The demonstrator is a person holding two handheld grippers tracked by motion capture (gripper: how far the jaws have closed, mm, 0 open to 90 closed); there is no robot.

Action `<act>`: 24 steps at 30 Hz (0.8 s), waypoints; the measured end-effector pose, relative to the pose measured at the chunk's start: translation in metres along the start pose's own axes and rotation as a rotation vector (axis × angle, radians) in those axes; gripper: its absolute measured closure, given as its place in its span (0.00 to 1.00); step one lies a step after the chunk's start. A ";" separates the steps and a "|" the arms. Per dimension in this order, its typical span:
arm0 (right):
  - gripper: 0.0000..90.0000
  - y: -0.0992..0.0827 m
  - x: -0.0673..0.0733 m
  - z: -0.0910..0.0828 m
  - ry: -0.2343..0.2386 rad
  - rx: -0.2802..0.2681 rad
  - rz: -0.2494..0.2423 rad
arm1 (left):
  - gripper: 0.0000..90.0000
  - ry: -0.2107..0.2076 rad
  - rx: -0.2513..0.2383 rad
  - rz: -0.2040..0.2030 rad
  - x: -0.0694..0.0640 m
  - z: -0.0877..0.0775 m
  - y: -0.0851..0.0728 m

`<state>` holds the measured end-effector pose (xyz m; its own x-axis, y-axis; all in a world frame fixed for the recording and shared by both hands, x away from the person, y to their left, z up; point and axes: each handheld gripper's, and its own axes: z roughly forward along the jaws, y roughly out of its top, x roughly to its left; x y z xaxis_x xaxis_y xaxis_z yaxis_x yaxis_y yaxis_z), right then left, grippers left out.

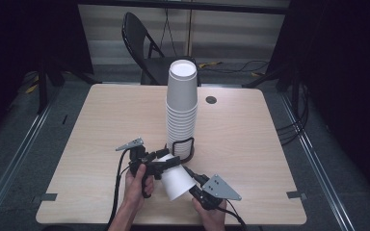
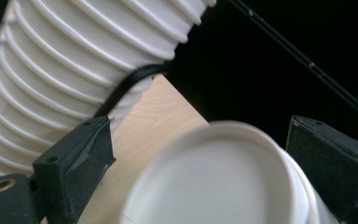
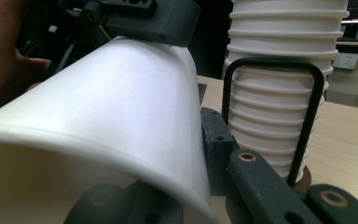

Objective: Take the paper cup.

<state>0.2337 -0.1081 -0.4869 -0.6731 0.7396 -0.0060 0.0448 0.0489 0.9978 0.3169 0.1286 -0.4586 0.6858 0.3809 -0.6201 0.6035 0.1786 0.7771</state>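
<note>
A tall stack of upturned white paper cups (image 1: 182, 96) stands in a black wire holder (image 1: 183, 147) at the table's middle. One loose white cup (image 1: 176, 180) lies tilted in front of it, base toward the stack and mouth toward the near edge. My right gripper (image 1: 192, 185) is shut on this cup near its rim; one black finger (image 3: 216, 140) presses its wall (image 3: 121, 102), the other is hidden under it. My left gripper (image 1: 166, 161) stands open around the cup's base (image 2: 214, 182), with a gap at one finger (image 2: 81, 158).
The wooden table (image 1: 101, 130) has a small round grommet (image 1: 211, 100) behind the stack. A dark folding chair (image 1: 142, 48) stands beyond the far edge. Cables trail from both grippers toward the near edge.
</note>
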 end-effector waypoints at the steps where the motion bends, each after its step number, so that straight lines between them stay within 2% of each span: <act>1: 0.96 0.000 0.000 -0.001 0.000 0.006 0.002 | 0.10 0.007 -0.014 0.003 0.000 -0.001 0.000; 3: 0.96 0.000 -0.001 -0.003 0.008 0.011 0.007 | 0.12 0.011 -0.028 0.026 0.001 -0.003 0.002; 5: 0.96 -0.001 -0.001 -0.005 0.008 0.022 0.017 | 0.17 0.040 -0.054 0.042 0.001 -0.007 0.005; 6: 0.96 -0.001 -0.002 -0.006 -0.001 0.036 0.016 | 0.17 0.040 -0.054 0.042 0.001 -0.007 0.005; 7: 0.96 -0.001 -0.003 -0.007 0.002 0.041 0.020 | 0.16 0.098 -0.079 0.066 0.001 -0.012 0.008; 15: 0.96 -0.002 -0.012 -0.012 -0.017 0.085 0.034 | 0.17 0.178 -0.079 0.118 0.005 -0.019 0.006; 16: 0.96 -0.001 -0.015 -0.012 -0.021 0.104 0.033 | 0.17 0.182 -0.072 0.149 0.006 -0.020 0.006; 20: 0.96 0.000 -0.017 -0.012 -0.019 0.126 0.042 | 0.17 0.189 -0.080 0.219 0.002 -0.021 0.004; 22: 0.96 0.000 -0.018 -0.011 -0.019 0.145 0.044 | 0.17 0.193 -0.091 0.250 0.000 -0.021 0.003; 24: 0.96 0.000 -0.018 -0.011 -0.014 0.159 0.050 | 0.17 0.182 -0.093 0.258 -0.001 -0.022 0.004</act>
<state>0.2382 -0.1289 -0.4859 -0.6569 0.7529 0.0416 0.1949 0.1163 0.9739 0.3096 0.1487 -0.4530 0.7224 0.5787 -0.3784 0.3735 0.1340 0.9179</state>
